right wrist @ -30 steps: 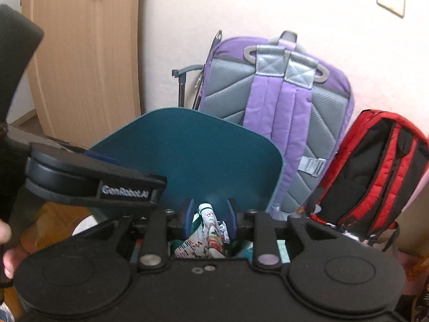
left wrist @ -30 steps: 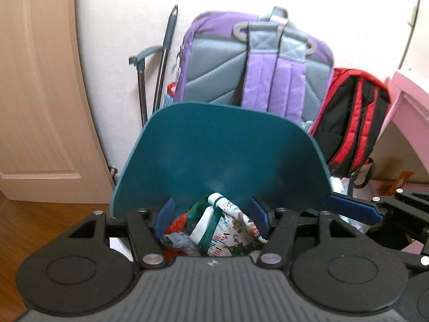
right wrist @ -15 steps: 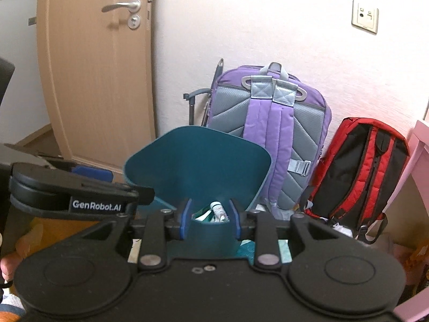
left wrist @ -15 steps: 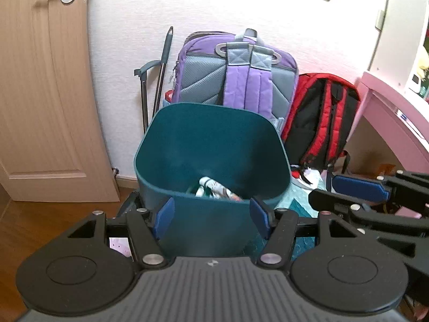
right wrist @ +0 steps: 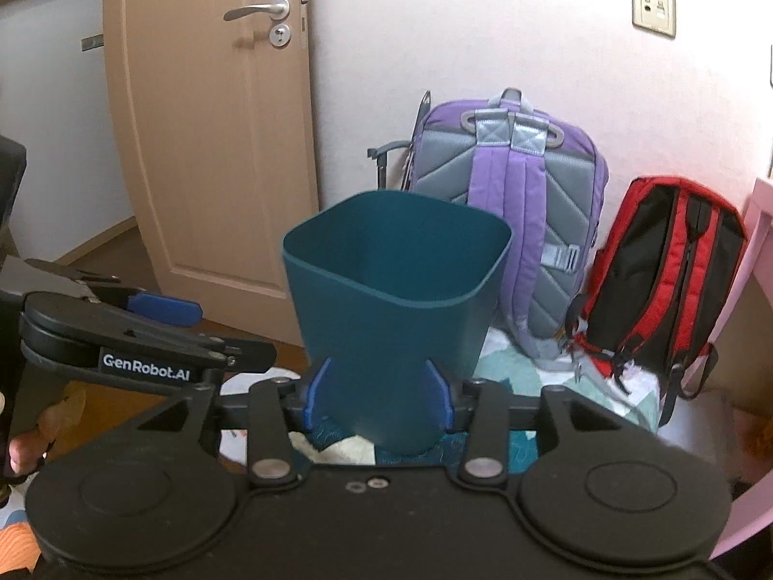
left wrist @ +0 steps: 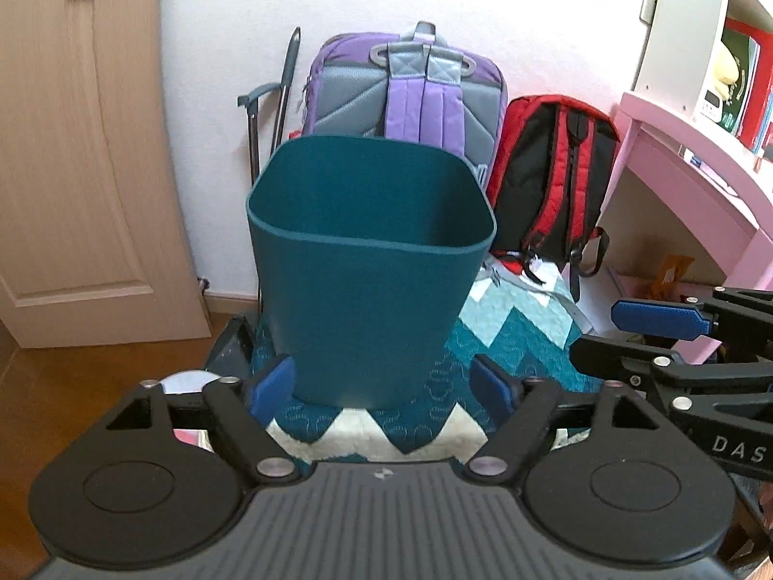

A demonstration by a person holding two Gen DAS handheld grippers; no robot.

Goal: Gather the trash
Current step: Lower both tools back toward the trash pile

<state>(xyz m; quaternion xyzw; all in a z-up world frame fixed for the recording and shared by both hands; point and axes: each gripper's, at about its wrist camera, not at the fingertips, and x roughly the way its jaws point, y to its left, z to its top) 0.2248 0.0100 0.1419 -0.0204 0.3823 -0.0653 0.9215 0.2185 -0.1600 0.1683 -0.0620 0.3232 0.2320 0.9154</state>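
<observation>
Teal trash bin (left wrist: 372, 290): contents hidden below rim, base behind right gripper (right wrist: 379, 398). Left gripper (left wrist: 384, 384) jaws, right jaws just widened, released, nothing between.

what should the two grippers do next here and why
Probably turn away from the teal bin to look for more trash. Both the left gripper and the right gripper are empty, their jaws have just been opening with nothing between the fingers, and the bin stands upright on the patterned quilt. No loose trash shows in either view.
</observation>
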